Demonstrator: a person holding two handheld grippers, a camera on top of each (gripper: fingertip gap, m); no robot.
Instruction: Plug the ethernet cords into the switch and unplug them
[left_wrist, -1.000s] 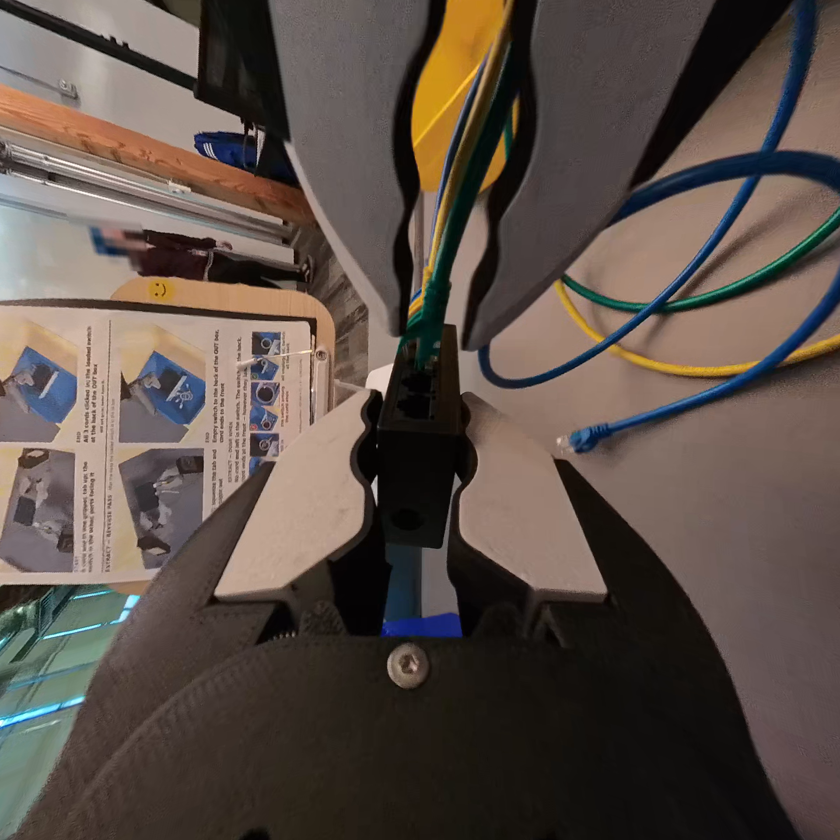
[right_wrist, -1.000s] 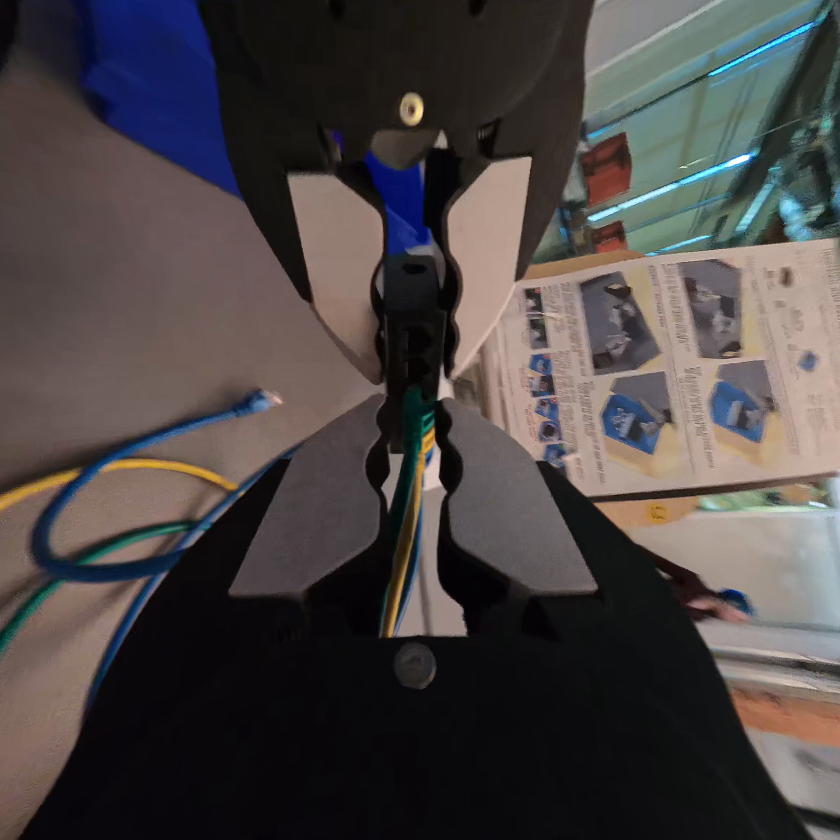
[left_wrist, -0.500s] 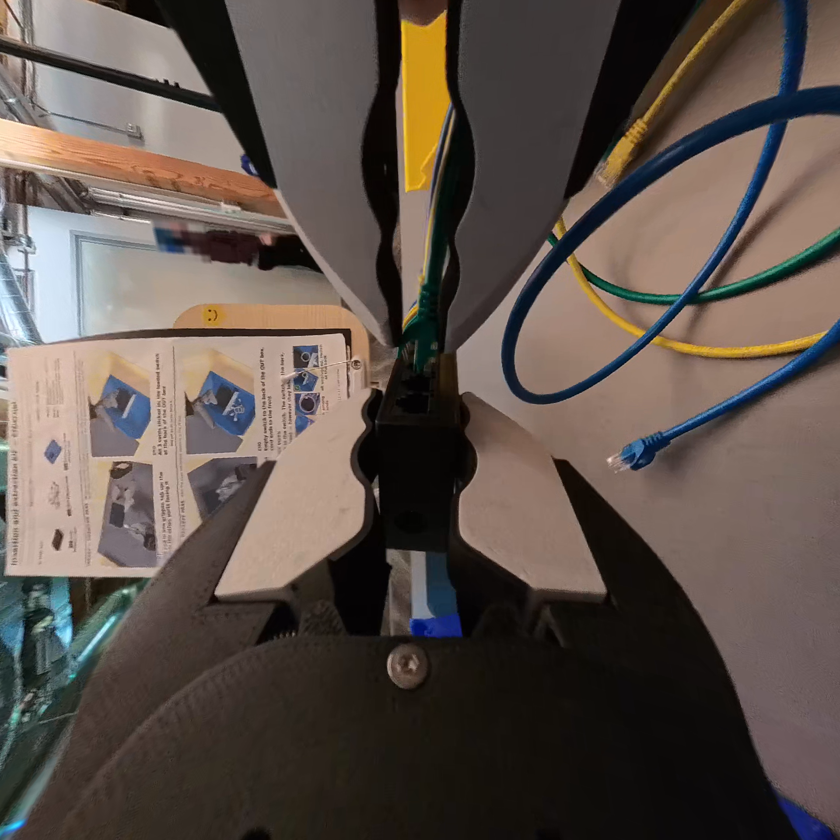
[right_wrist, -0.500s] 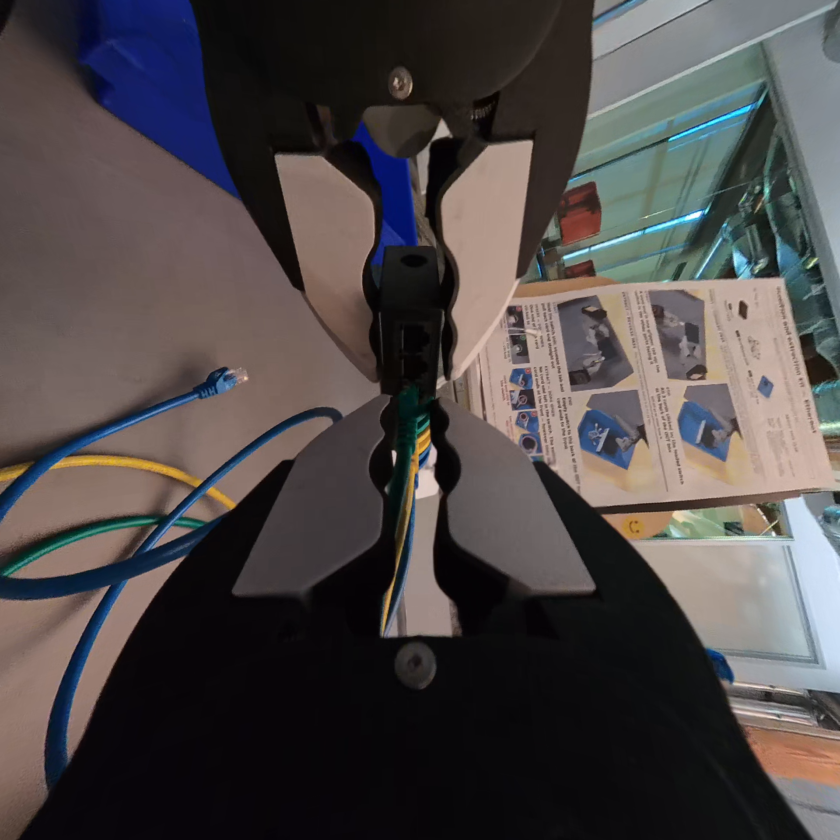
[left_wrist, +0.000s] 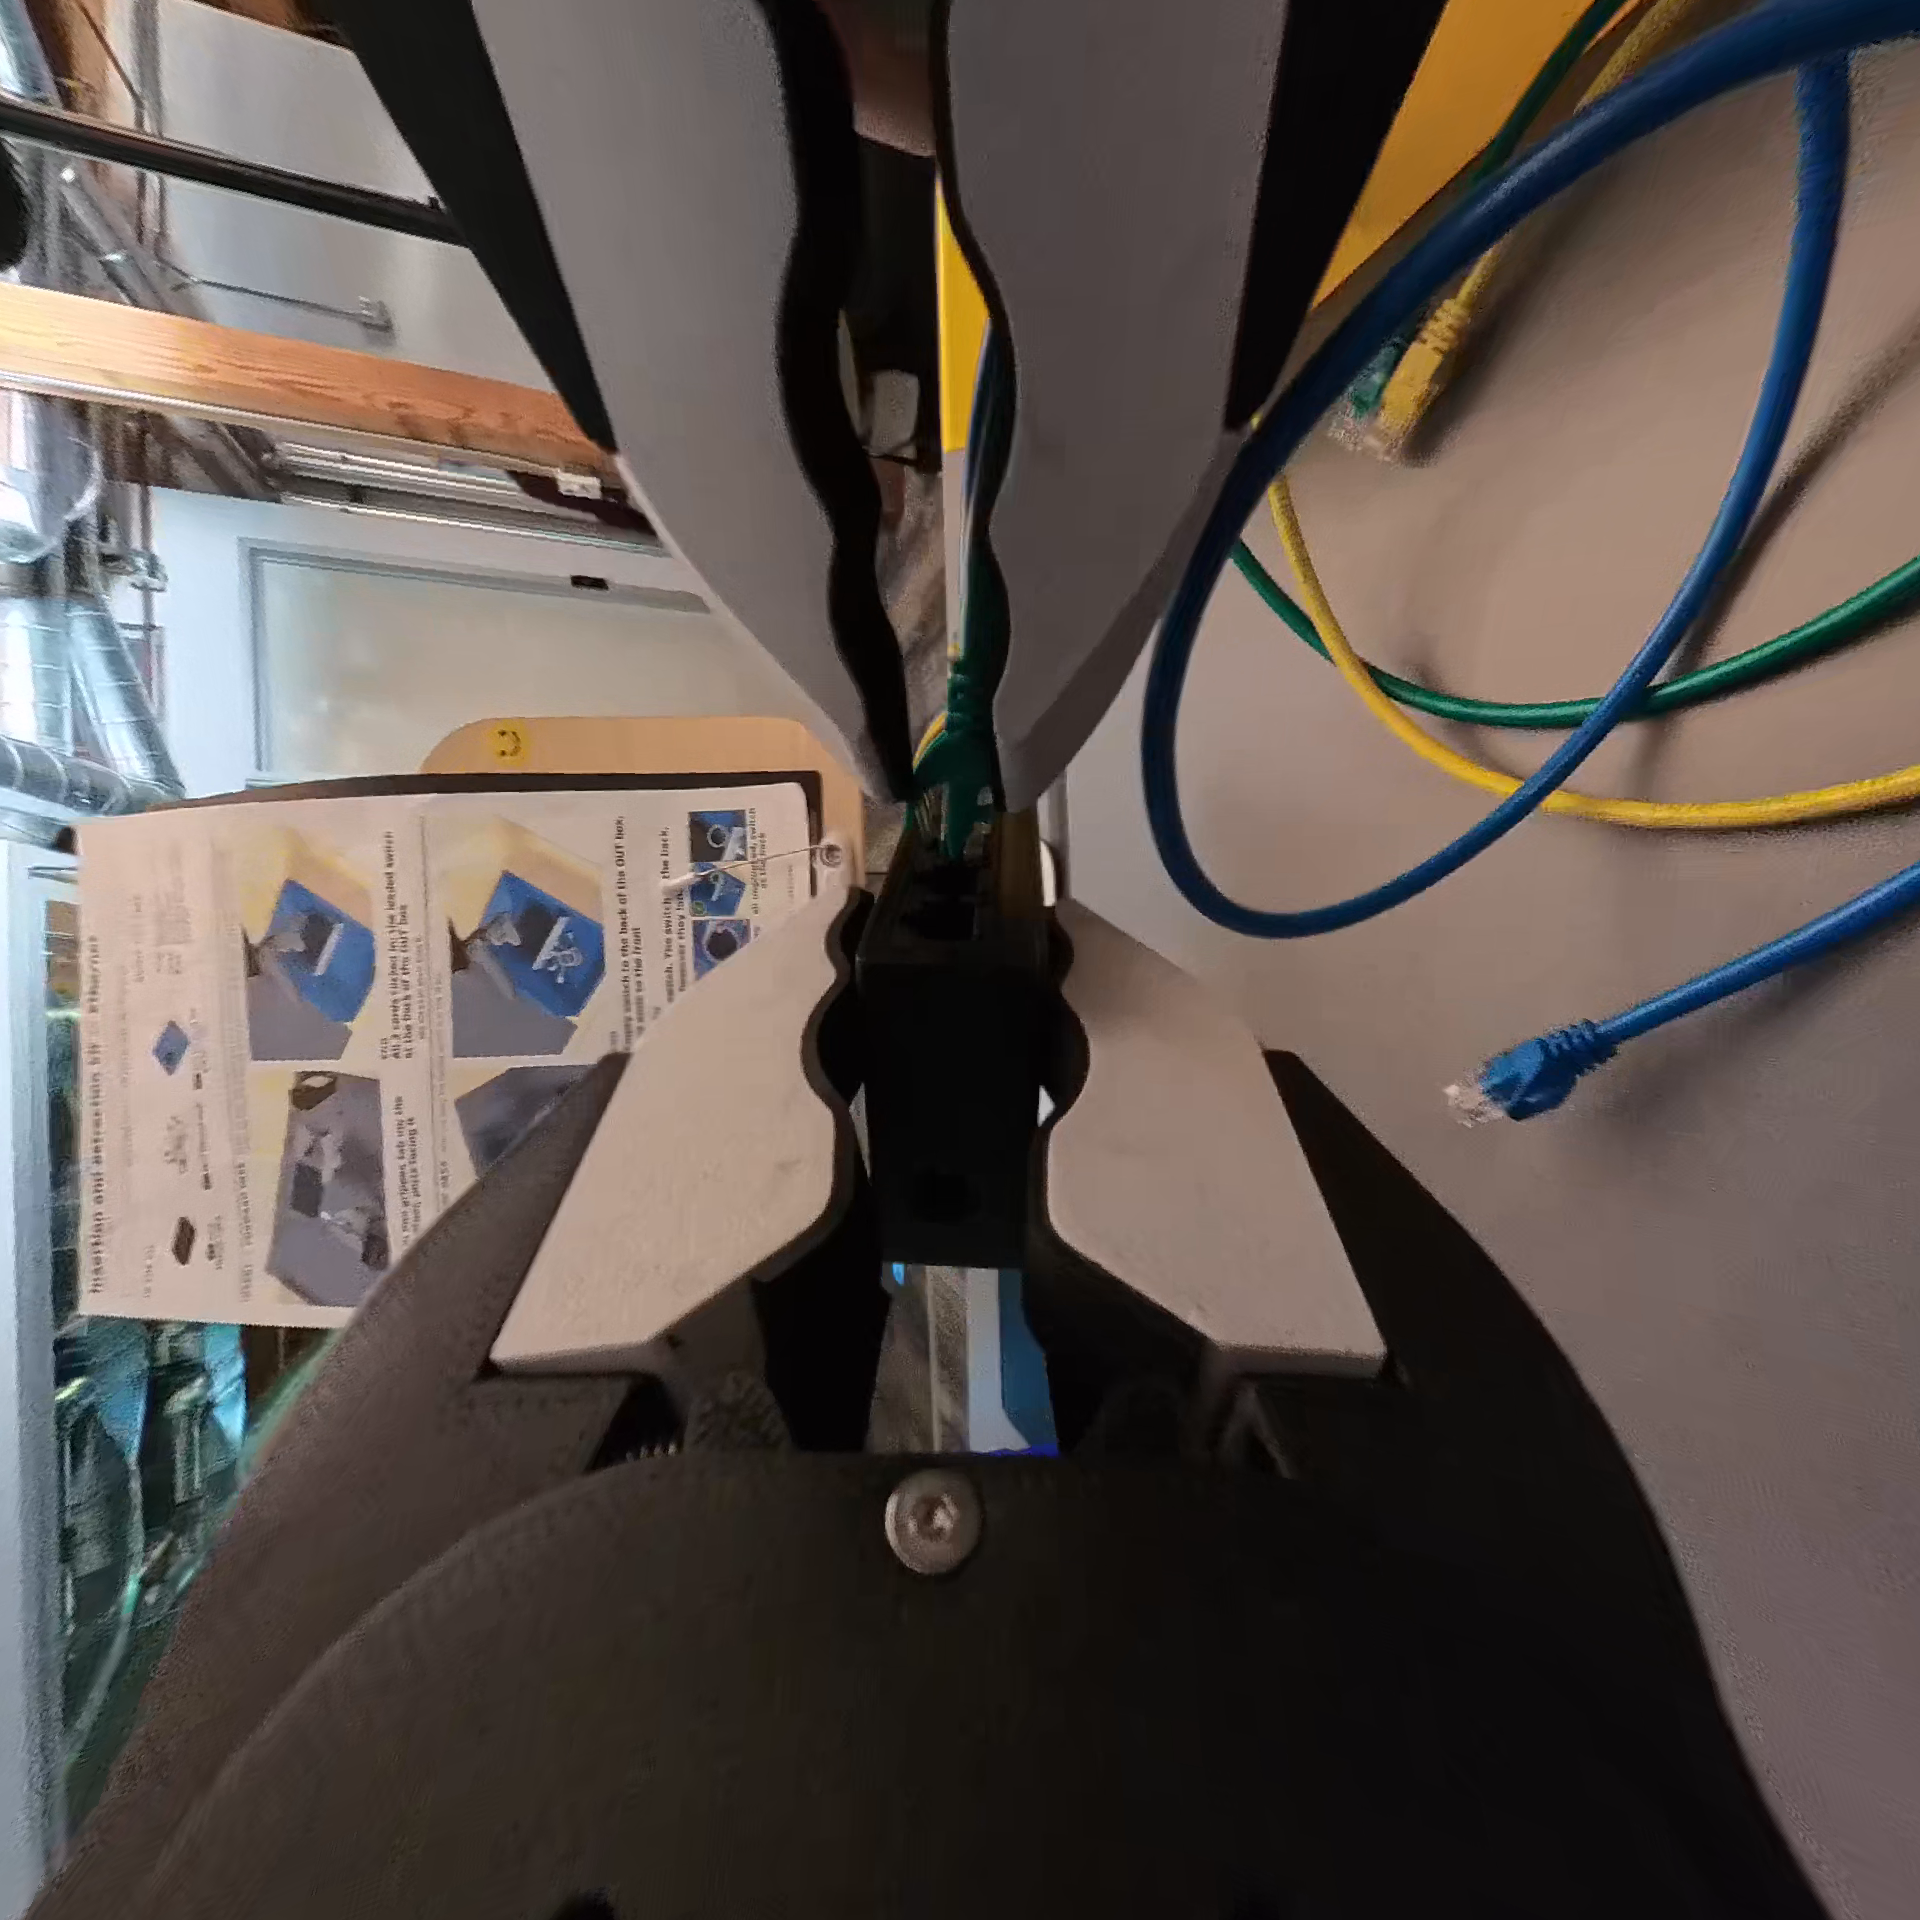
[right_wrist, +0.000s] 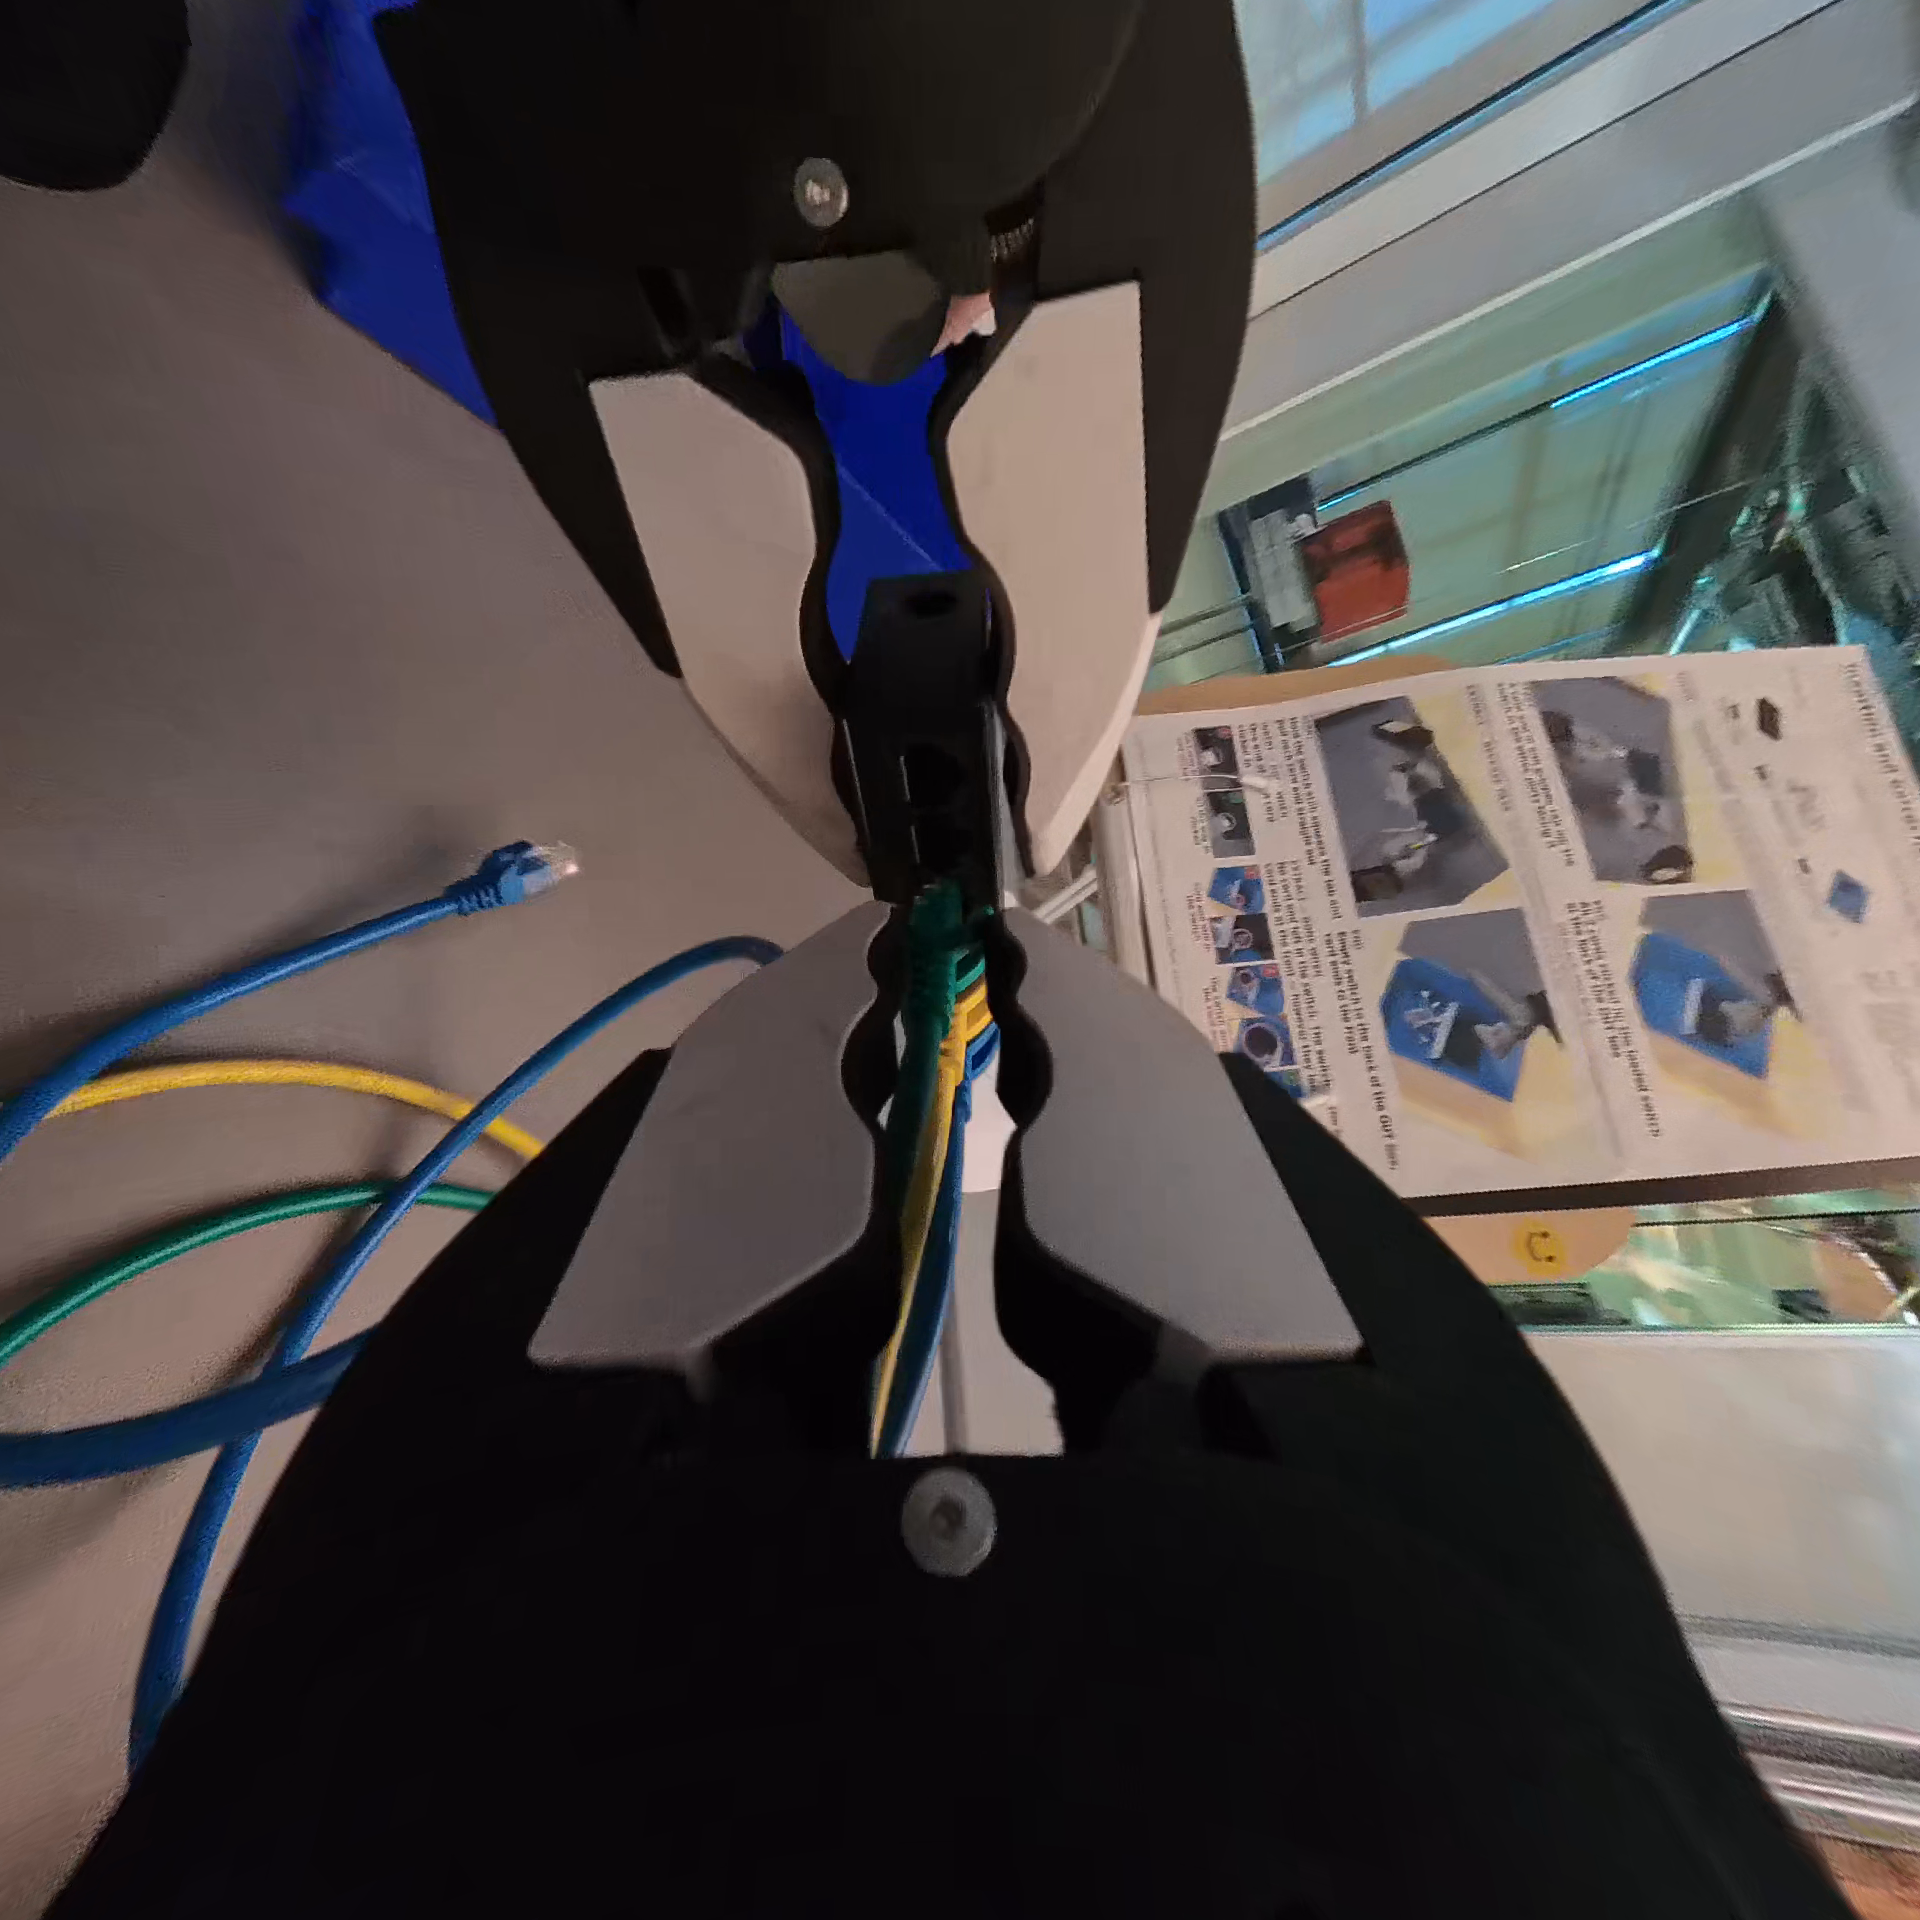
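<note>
Since half a second ago the loose blue ethernet plug (left_wrist: 1525, 1078) is lying lower and further right in the left wrist view, and the yellow plug (left_wrist: 1425, 358) is now showing at the upper right of that frame beside a green plug (left_wrist: 1369, 387); the grip on both tools is looking unchanged.

The left gripper (left_wrist: 951, 940) is clamping the black switch (left_wrist: 951, 1081) between its pale fingers (left_wrist: 717, 1101) at the centre of the frame, ports facing away from the camera. From the top of the frame the right gripper (right_wrist: 940, 1023) is reaching in, its grey fingers (right_wrist: 758, 1122) closing around a bundle of cords just behind the green ethernet plug (right_wrist: 940, 951), which is sitting at the switch's port; whether it is fully seated I cannot tell. A yellow cord (right_wrist: 920, 1195) and a blue cord (right_wrist: 940, 1278) are running alongside the green one through the same grip.

Loops of blue, yellow and green cable (left_wrist: 1621, 707) are lying on the grey tabletop (left_wrist: 1610, 1351) at the right of the left wrist view. An instruction sheet (left_wrist: 343, 1039) on a wooden clipboard (left_wrist: 634, 743) is standing at the left of that frame. A blue bin (right_wrist: 374, 239) is showing at the upper left of the right wrist view.
</note>
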